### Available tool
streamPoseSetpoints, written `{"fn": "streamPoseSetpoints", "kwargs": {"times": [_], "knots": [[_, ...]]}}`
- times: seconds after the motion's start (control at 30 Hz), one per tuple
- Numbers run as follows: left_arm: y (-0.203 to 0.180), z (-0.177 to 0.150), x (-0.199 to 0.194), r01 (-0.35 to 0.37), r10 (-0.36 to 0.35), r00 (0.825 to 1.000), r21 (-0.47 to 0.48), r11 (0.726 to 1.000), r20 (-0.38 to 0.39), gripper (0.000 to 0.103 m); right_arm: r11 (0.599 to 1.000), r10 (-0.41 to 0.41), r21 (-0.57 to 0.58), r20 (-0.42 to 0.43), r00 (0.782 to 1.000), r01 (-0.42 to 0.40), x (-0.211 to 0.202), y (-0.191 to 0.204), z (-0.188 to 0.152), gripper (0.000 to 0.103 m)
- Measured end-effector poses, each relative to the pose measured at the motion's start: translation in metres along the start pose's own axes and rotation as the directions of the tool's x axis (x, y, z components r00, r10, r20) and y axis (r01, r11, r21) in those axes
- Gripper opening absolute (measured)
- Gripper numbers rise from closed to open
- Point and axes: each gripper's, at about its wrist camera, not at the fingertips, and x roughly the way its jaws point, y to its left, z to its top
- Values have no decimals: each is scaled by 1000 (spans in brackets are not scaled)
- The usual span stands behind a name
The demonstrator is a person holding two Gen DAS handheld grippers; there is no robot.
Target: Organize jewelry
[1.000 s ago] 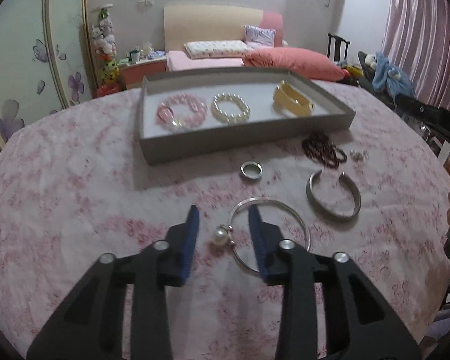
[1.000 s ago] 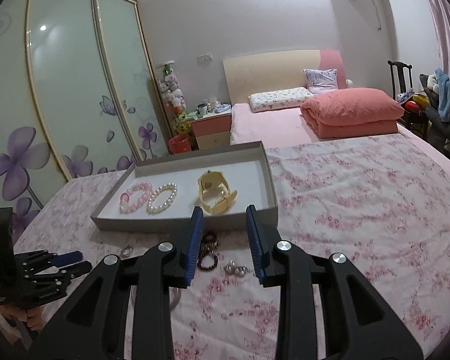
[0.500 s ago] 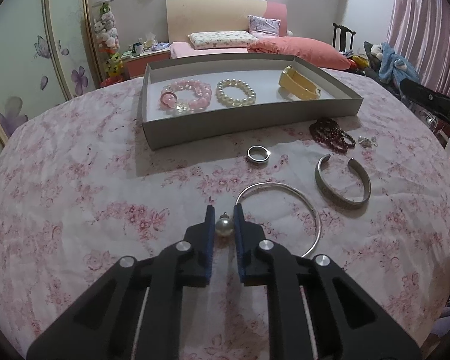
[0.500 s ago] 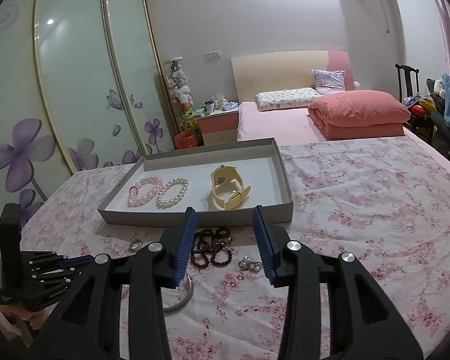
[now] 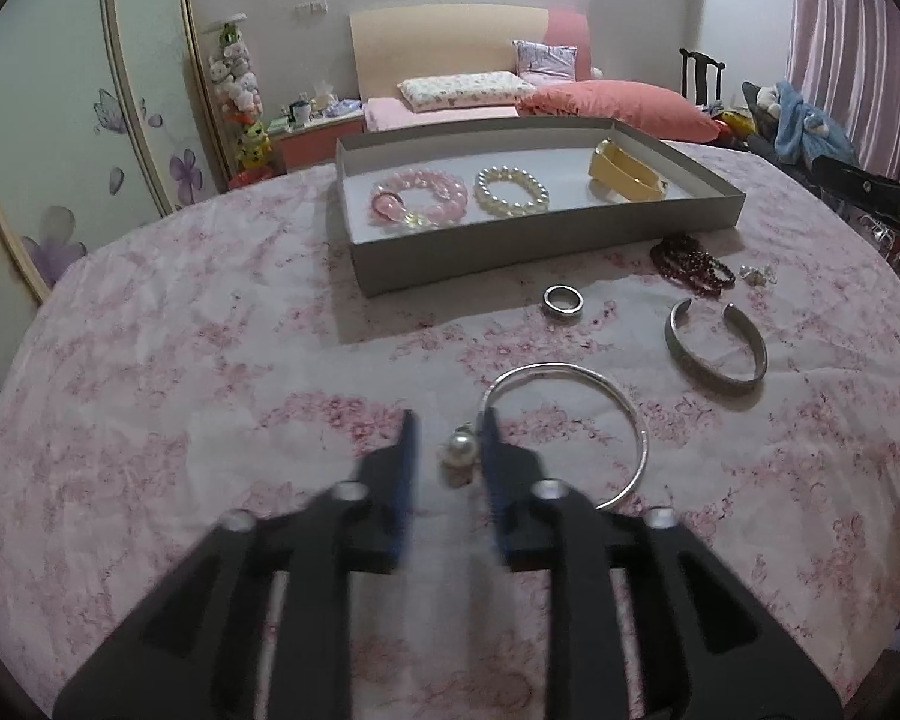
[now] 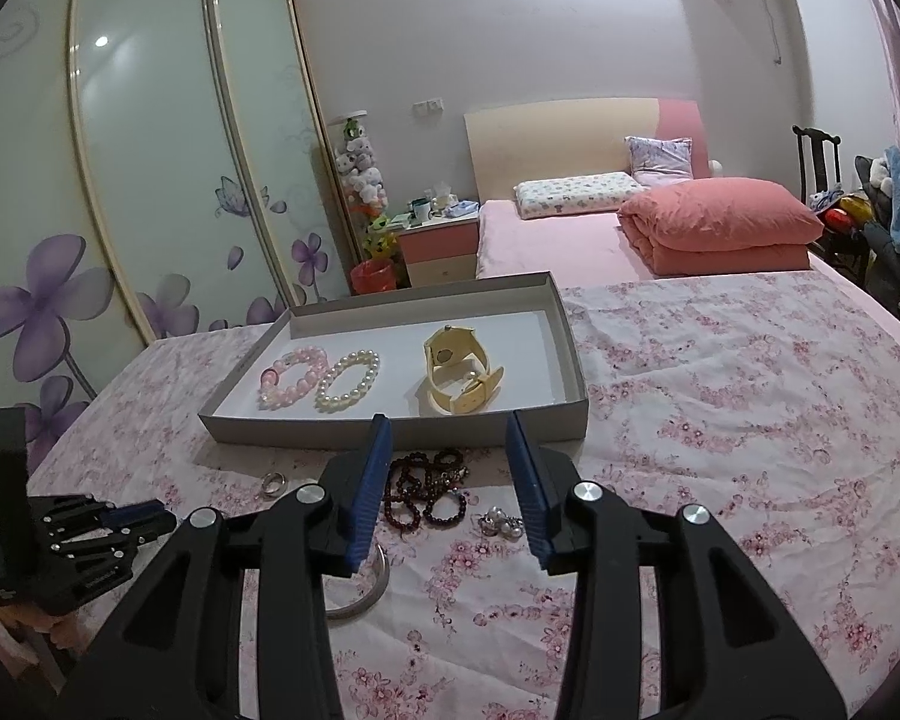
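Observation:
A grey tray (image 5: 510, 261) holds a pink bead bracelet (image 5: 420, 198), a pearl bracelet (image 5: 511, 191) and a yellow watch (image 5: 627, 179). On the floral cloth lie a thin silver bangle (image 5: 636, 420) with a pearl (image 5: 462, 451), a ring (image 5: 562, 299), a silver cuff (image 5: 717, 348), dark red beads (image 5: 690, 264) and small earrings (image 5: 759, 275). My left gripper (image 5: 447, 441) is open, its fingers either side of the pearl; the right one touches it. My right gripper (image 6: 447, 456) is open and empty above the dark red beads (image 6: 429, 489), earrings (image 6: 501, 525) beside.
The tray (image 6: 564, 420) stands at the table's far middle. The left gripper's body (image 6: 72, 546) shows at the lower left of the right wrist view. A bed (image 6: 630, 228), a chair (image 5: 702, 78) and sliding wardrobe doors (image 6: 150, 180) stand behind the table.
My left gripper closed on the pearl half a second ago and has since opened slightly and looks blurred. My right gripper has opened wider and moved closer to the red beads.

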Motion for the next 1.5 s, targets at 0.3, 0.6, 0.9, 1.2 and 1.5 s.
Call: {"fn": "streamPoseSetpoints", "kwargs": {"times": [0.3,0.6,0.9,1.2,1.5], "knots": [[-5,-5,6,23,-21,999,36,999,-48,29,1000,6,-1,-11,1000,-6,3,3,-3,41],[-7,2,16,57,-57,996,8,998,-71,20,1000,6,2,-12,1000,-6,3,3,-3,41],[8,2,14,109,-113,992,-71,991,-54,26,1000,6,4,-15,1000,-6,4,1,-4,41],[9,3,13,64,-67,997,-71,995,-42,18,1000,11,3,-16,1000,-11,4,1,-6,41],[-22,2,6,78,-77,997,21,997,-29,20,1000,13,14,-21,1000,-13,6,1,-9,41]]}}
